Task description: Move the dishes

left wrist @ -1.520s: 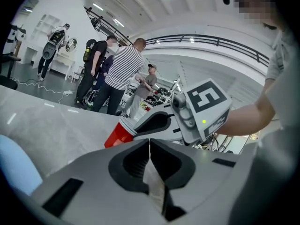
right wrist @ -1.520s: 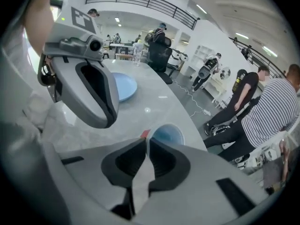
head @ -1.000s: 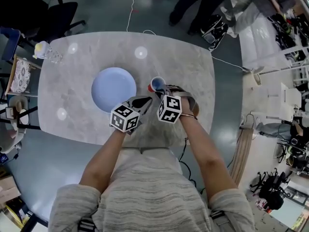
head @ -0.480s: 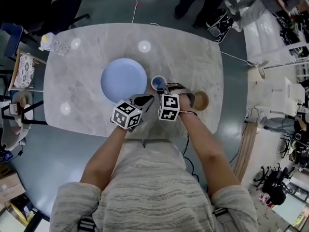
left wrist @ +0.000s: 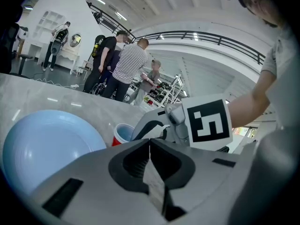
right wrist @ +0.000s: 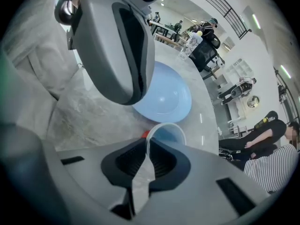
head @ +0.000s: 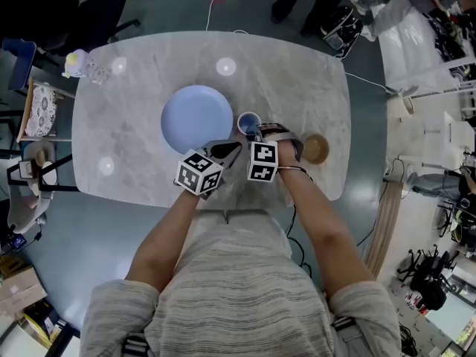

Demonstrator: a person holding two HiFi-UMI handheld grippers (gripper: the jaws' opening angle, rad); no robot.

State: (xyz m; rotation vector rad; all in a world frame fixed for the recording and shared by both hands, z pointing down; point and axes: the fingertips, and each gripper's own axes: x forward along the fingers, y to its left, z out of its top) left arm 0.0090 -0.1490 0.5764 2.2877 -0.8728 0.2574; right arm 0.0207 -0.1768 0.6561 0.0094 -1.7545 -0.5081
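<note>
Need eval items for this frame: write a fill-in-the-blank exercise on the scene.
1. The right gripper pinches the cup by its ____.
2. The left gripper holds ____ between its shut jaws.
3. The plate on the table is coloured ____.
4. In the head view the cup is to the ____ of the plate.
Missing words: rim; nothing; blue; right.

tight in the middle: plate (head: 197,119) and cup (head: 248,123) sit just beside each other, and the left gripper (head: 236,147) and right gripper (head: 256,132) crowd the cup's near side. a brown dish (head: 315,148) blocks the right flank. the table (head: 297,73) lies open beyond, bar a bottle (head: 78,64) at the far left corner.
</note>
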